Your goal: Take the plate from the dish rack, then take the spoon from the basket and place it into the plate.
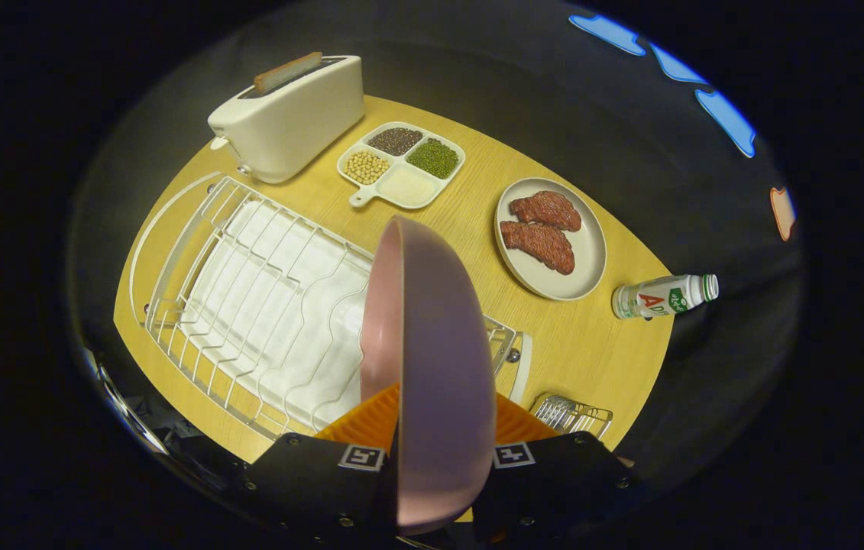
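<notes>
The gripper pinches a pink plate between its two fingers, one pad on each face. The plate stands on edge, its rim pointing straight ahead, so that the hollow face turns to the left and the rounded underside to the right. It is lifted clear above the worktop, a round wooden top.

Just beyond the fingers to the right lies a small wire basket, partly hidden by the gripper; what it holds cannot be made out. Below and to the left of the plate stretches the white wire dish rack, lying on a white tray, its slots bare where they are seen; the plate hides the rack's near right part.

Farther on, to the right of the rack, sits a pale round plate with two slabs of red meat side by side on it. Near that dish, at the worktop's edge, a small bottle lies on its side with its cap pointing away from the dish.

Beyond the rack stands a white four-part tray with a short handle, holding dark grains, green beans, yellow beans and white grains in separate compartments. Farthest back, beside that tray, is a cream toaster with a slice of toast sticking up from its slot.
</notes>
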